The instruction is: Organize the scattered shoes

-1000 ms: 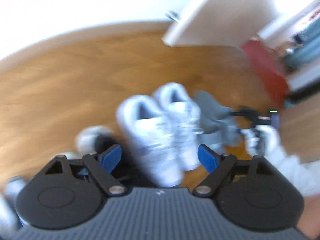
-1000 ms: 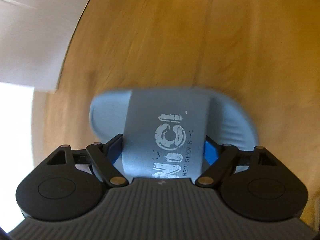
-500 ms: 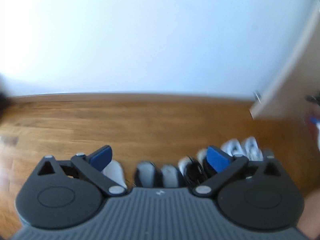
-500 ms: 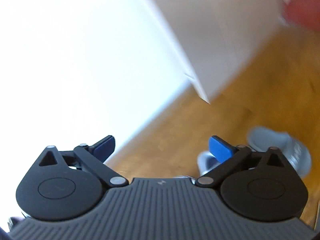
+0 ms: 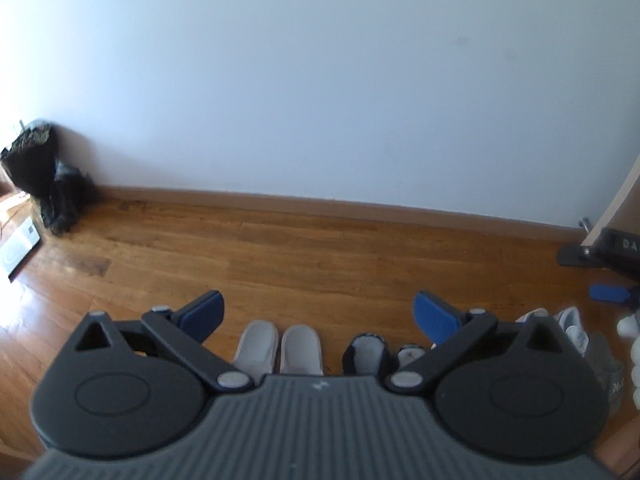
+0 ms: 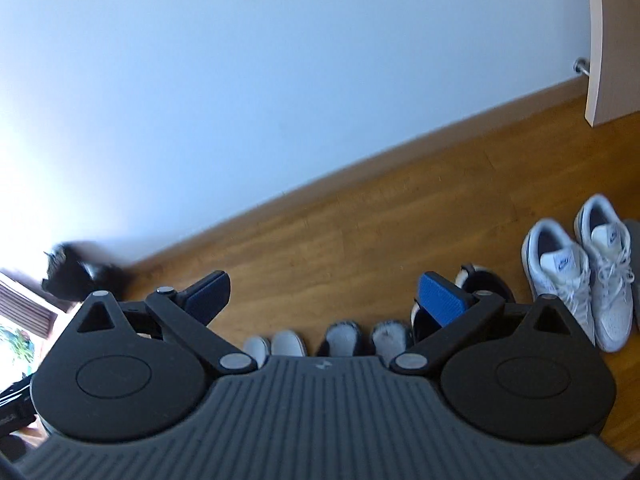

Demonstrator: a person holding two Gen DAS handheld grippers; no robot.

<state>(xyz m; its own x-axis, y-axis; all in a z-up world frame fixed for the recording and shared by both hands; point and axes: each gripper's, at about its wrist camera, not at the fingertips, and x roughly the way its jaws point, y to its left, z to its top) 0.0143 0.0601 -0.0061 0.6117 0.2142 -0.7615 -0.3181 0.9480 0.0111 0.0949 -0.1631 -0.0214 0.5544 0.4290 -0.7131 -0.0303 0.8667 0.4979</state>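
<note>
Shoes stand in a row on the wood floor, toes toward me. In the left wrist view I see a pair of grey slippers (image 5: 278, 346), a pair of dark fur-lined slippers (image 5: 366, 354), white sneakers (image 5: 568, 322) and a grey slide (image 5: 610, 368) at far right. My left gripper (image 5: 318, 314) is open and empty, raised above the row. In the right wrist view the white sneakers (image 6: 580, 268) stand at right, beside black shoes (image 6: 486, 284), the fur-lined slippers (image 6: 362, 338) and the grey slippers (image 6: 274, 346). My right gripper (image 6: 324, 294) is open and empty.
A white wall with a wood baseboard (image 5: 320, 202) runs behind the floor. A dark bag (image 5: 44, 176) sits in the left corner. A white door (image 6: 612, 40) stands open at right. My right gripper shows at the right edge of the left wrist view (image 5: 610, 292).
My right gripper let go of the grey slide and pulled away upward. Both grippers have tilted up and back, from close over the shoes to facing the wall.
</note>
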